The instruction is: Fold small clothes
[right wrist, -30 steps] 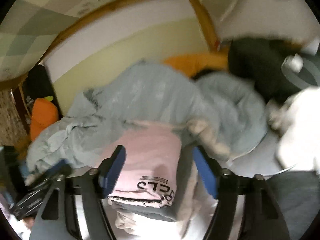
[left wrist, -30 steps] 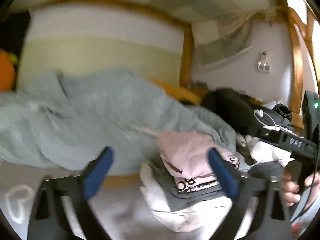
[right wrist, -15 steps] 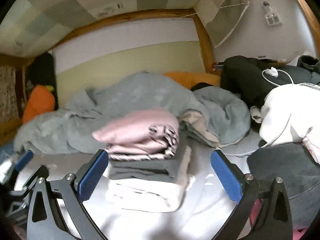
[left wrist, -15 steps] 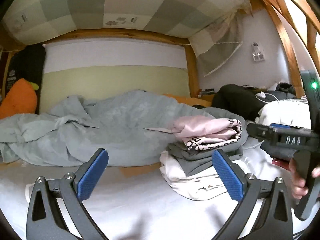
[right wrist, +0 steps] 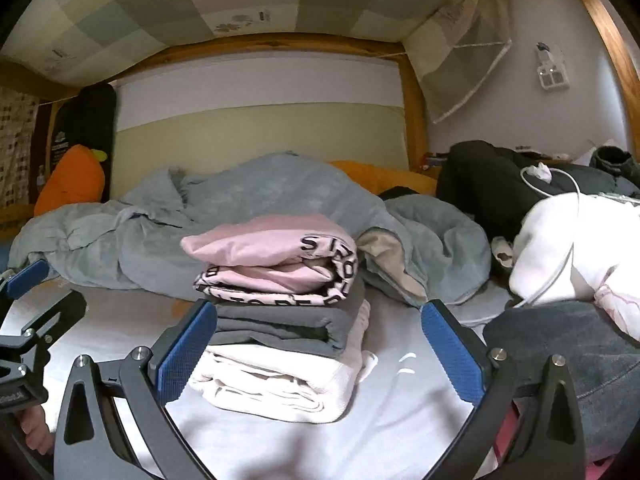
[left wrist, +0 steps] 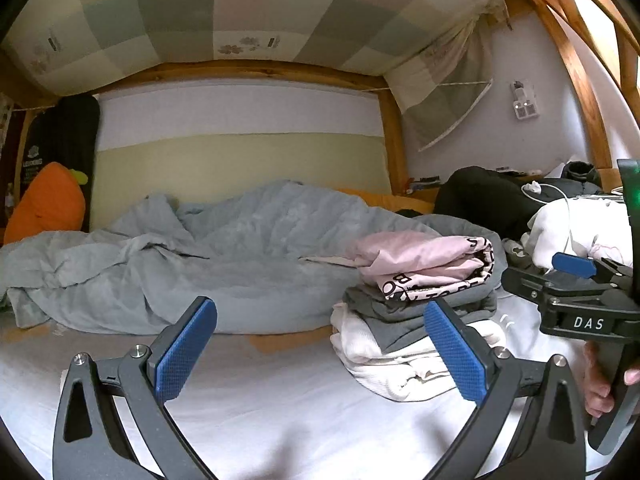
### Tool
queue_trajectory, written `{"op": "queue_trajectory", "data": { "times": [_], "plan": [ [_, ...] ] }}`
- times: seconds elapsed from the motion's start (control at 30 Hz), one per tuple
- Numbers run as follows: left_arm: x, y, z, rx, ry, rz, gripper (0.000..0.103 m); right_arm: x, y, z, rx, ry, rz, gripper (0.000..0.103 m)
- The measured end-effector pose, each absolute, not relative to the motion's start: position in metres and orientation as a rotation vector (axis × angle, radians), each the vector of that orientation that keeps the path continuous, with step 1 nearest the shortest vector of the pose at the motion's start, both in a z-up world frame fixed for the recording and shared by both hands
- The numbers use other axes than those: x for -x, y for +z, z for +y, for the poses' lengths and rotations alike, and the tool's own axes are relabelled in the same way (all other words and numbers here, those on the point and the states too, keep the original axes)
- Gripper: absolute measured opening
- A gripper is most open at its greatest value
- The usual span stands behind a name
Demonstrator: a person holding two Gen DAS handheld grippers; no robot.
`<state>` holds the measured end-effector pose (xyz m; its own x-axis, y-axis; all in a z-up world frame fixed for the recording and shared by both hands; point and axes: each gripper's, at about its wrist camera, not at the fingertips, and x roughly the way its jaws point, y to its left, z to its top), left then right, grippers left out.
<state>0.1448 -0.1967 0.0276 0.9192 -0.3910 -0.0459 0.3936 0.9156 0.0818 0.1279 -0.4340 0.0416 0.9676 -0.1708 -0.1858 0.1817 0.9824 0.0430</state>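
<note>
Both claws are hanging spread apart and gripping nothing as I am watching from my station. My left claw (left wrist: 320, 344) is hovering over the white bed sheet (left wrist: 280, 392), its blue ribbed pads (left wrist: 186, 350) wide apart, with the stack of folded clothes lying ahead and to its right. My right claw (right wrist: 318, 346) is facing that stack head-on, the pile sitting between its spread blue pads (right wrist: 450, 350) but further ahead, not touched. On top is lying the folded pink cotton shirt with black lettering (right wrist: 276, 256), resting on a folded dark grey garment (right wrist: 284, 326), which is sitting on a folded white knit garment (right wrist: 280, 384). Behind the pile, a crumpled pale grey-blue blanket (right wrist: 224, 208) is sprawling across the bed. An orange carrot-shaped plush (right wrist: 70, 180) is leaning at the far left.
</note>
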Motion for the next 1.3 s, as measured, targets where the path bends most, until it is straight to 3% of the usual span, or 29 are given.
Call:
{"op": "queue_trajectory", "data": {
  "times": [0.57, 1.3],
  "plan": [
    [-0.136, 0.029, -0.194, -0.087, -0.363, -0.017, 0.103, -0.124, 0.042, -0.427, -0.015, -0.192, 0.164, 0.102],
    [-0.15, 0.028, -0.194, -0.093, -0.383, 0.067, 0.103, -0.124, 0.039, -0.426, 0.0, -0.184, 0.147, 0.102]
  ]
}}
